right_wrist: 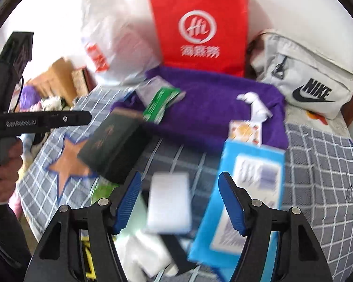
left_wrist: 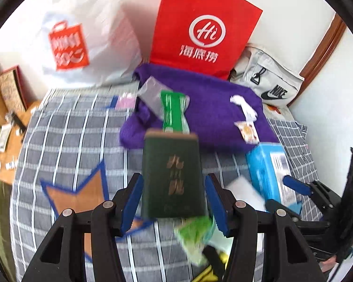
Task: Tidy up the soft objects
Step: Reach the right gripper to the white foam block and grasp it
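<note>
My left gripper (left_wrist: 174, 198) is open, its blue pads on either side of a dark green box with gold characters (left_wrist: 173, 176), not clearly pressing it. The same box shows in the right wrist view (right_wrist: 114, 148). My right gripper (right_wrist: 180, 202) is open around a white rectangular pad (right_wrist: 169, 203), apart from it. A purple folded cloth (left_wrist: 207, 110) lies behind, with a green packet (left_wrist: 174, 110), a white scrap (left_wrist: 244, 107) and a small orange packet (left_wrist: 248, 131) on it. A blue box (right_wrist: 244, 192) lies to the right.
A red paper bag (left_wrist: 204, 25), a white plastic bag (left_wrist: 82, 40) and a grey Nike bag (left_wrist: 268, 82) stand at the back wall. Everything lies on a grey checked bedspread (left_wrist: 66, 131) with an orange star. Green and yellow items (left_wrist: 195, 235) lie near the front.
</note>
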Action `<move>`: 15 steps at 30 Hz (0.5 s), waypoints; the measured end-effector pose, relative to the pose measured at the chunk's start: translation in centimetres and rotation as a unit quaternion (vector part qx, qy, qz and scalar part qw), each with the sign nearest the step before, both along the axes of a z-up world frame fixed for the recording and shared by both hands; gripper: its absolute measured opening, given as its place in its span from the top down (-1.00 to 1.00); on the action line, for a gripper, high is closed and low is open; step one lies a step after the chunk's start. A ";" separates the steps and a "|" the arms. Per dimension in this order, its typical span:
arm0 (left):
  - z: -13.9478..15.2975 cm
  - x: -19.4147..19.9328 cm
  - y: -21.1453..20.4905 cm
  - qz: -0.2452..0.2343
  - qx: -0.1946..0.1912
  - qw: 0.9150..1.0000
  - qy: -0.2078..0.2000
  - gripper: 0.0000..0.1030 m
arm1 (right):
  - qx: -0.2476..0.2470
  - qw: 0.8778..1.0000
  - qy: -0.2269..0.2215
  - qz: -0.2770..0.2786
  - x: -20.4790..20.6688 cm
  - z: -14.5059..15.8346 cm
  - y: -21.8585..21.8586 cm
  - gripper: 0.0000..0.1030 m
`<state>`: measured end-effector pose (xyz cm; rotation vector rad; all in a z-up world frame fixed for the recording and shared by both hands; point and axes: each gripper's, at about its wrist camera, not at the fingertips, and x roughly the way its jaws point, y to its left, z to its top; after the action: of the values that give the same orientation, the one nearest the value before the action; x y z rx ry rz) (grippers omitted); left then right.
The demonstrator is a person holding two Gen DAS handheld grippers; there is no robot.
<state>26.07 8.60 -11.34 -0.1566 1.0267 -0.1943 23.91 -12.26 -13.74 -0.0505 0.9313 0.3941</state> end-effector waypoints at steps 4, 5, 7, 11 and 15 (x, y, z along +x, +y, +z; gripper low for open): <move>-1.1 -2.8 0.6 0.005 -0.008 1.000 0.002 -0.02 | -0.041 0.999 -0.001 0.013 -1.4 -1.7 1.7 -0.23; -1.4 -3.6 0.7 0.004 -0.012 1.000 0.003 -0.02 | -0.059 0.998 -0.002 0.013 -1.5 -2.3 2.1 -0.20; -1.9 -4.5 0.7 0.001 -0.016 1.000 0.005 -0.02 | -0.099 0.995 -0.001 0.017 -1.8 -3.6 3.0 -0.10; -2.6 -6.1 0.7 -0.001 -0.018 1.000 0.007 -0.02 | -0.145 0.989 -0.014 0.014 -2.1 -5.2 3.5 0.13; -3.3 -7.1 0.8 0.002 -0.020 1.000 0.012 -0.02 | -0.104 0.994 -0.028 0.005 -2.9 -3.8 2.6 0.32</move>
<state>18.98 9.43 -14.63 -0.1978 1.0464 -0.2108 21.03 -9.68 -17.58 -0.2556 0.9144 0.3011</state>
